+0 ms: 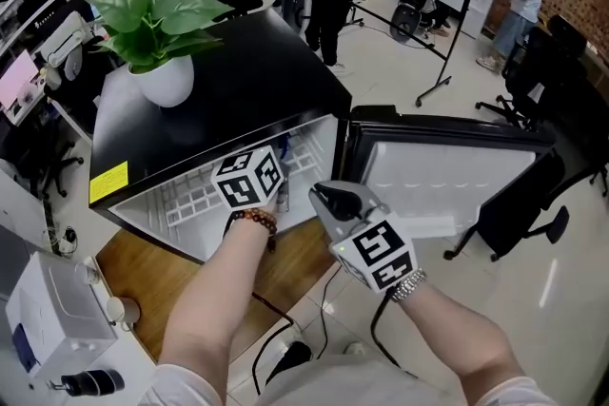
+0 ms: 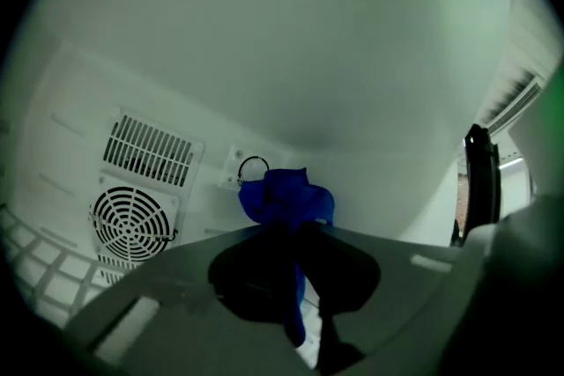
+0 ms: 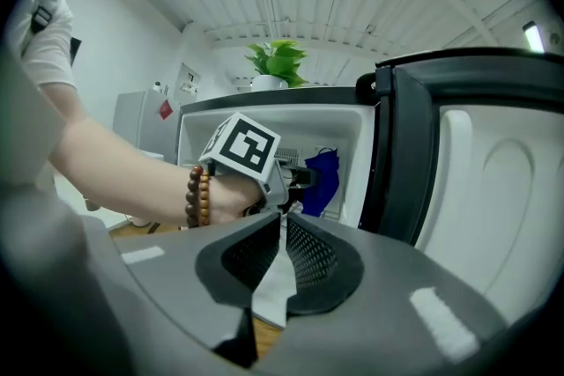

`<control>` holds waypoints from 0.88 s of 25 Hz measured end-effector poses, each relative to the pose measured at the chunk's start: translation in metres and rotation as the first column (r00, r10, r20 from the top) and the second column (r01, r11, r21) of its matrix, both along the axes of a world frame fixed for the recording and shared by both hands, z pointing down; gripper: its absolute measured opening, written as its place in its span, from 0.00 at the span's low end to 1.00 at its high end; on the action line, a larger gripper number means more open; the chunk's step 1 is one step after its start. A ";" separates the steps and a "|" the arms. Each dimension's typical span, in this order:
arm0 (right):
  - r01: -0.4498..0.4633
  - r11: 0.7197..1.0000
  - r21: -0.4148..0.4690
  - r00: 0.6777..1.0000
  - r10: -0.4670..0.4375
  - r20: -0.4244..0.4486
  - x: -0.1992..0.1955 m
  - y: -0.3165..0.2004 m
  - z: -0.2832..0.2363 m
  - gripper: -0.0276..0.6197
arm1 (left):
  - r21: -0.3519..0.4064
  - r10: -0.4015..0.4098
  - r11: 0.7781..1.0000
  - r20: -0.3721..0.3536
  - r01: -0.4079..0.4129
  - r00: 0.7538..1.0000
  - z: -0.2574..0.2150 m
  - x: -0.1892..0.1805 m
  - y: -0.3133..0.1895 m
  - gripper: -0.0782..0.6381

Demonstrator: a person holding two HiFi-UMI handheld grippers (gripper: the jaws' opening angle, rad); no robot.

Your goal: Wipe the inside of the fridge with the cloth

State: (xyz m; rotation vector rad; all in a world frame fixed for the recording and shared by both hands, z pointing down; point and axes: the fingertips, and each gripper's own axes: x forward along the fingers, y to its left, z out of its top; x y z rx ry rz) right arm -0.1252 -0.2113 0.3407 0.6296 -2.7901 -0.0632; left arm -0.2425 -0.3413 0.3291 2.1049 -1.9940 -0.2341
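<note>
The blue cloth (image 2: 286,200) hangs bunched between the pads of the left tongs (image 2: 293,233), which are clenched on it inside the fridge (image 1: 247,71). The cloth is held up close to the white back wall; whether it touches the wall cannot be told. Just behind it a small bracket with a black loop (image 2: 251,165) is fixed to that wall. Left of that sit vent slats (image 2: 148,151) above a round fan grille (image 2: 130,224), with a white wire shelf (image 2: 26,255) at the lower left. The fridge door (image 1: 447,176) stands swung wide open to the right, leaving the opening unblocked. A potted plant (image 1: 162,62) in a white pot stands on the black top, and a yellow label (image 1: 108,183) is stuck on the side.

The left forearm stretches forward into the opening, a bead bracelet (image 1: 253,219) at the wrist and the marker cube uppermost. The right tongs (image 3: 283,220) hang outside, near the door's hinge edge, tilted slightly downward, their pads closed together on nothing.
</note>
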 end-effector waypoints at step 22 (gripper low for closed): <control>0.004 1.000 -0.008 1.000 -0.004 0.023 0.002 -0.002 0.003 0.08 | 0.016 0.089 0.996 -0.032 -0.088 0.996 0.000 0.022 -0.029 0.16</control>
